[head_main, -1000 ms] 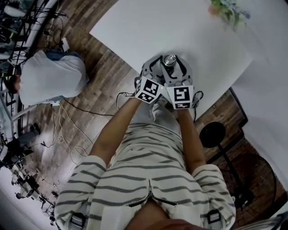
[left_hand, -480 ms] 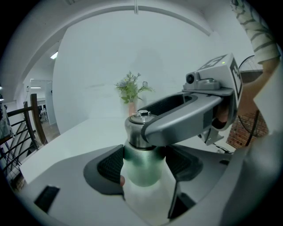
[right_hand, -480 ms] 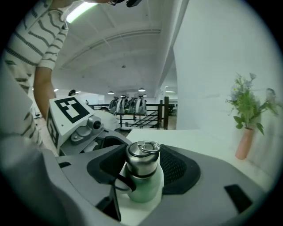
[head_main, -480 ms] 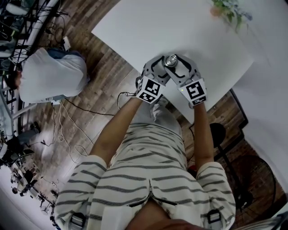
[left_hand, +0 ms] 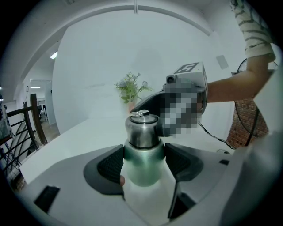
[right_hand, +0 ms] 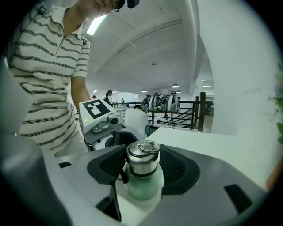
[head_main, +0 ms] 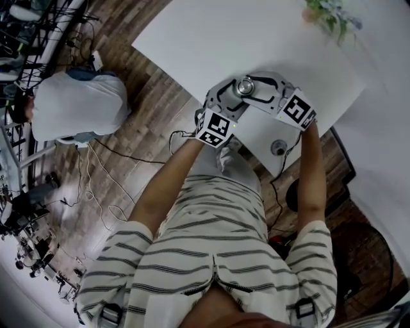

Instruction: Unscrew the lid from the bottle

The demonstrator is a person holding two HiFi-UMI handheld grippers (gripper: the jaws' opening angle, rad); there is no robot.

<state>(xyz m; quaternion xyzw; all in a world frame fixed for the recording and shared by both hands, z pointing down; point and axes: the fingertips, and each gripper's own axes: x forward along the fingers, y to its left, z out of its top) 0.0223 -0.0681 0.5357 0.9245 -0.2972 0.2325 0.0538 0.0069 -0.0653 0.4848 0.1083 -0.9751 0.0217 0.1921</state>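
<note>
Floorboards [head_main: 147, 109] of dark wood spread out below us, strewn with cables [head_main: 96, 170], and a person in a white top [head_main: 77, 109] sits off to our left. The right gripper view shows a railing [right_hand: 177, 112] further back in the room. Over the floor stands the white surface [head_main: 211, 38]. It is bare but for a plant [head_main: 330, 16] at its far right corner and a small round grey thing [head_main: 278, 147] near its near corner, which we cannot identify.

The bottle [right_hand: 142, 185] stands upright just inside the near edge of the surface, right in front of us. Its body is pale green, and its steel lid [left_hand: 142, 130], with a ring on top, sits on the neck with no gap that we can see. We judge the unscrewing unfinished.

Our left gripper [left_hand: 143, 161] reaches in from the near edge, and its fingers [left_hand: 110, 164] are clamped on the green body just beneath the lid. Our right gripper [right_hand: 143, 161] comes in from the right, and its fingers [right_hand: 177, 167] are closed round the lid, pads against its sides.

The bottle's long axis runs straight up between both pairs of fingers, one pair above the other. Both hands are at the bottle, but only the right is on the lid. So we judge that the right hand must swing about that vertical line while the left holds the body fixed.
</note>
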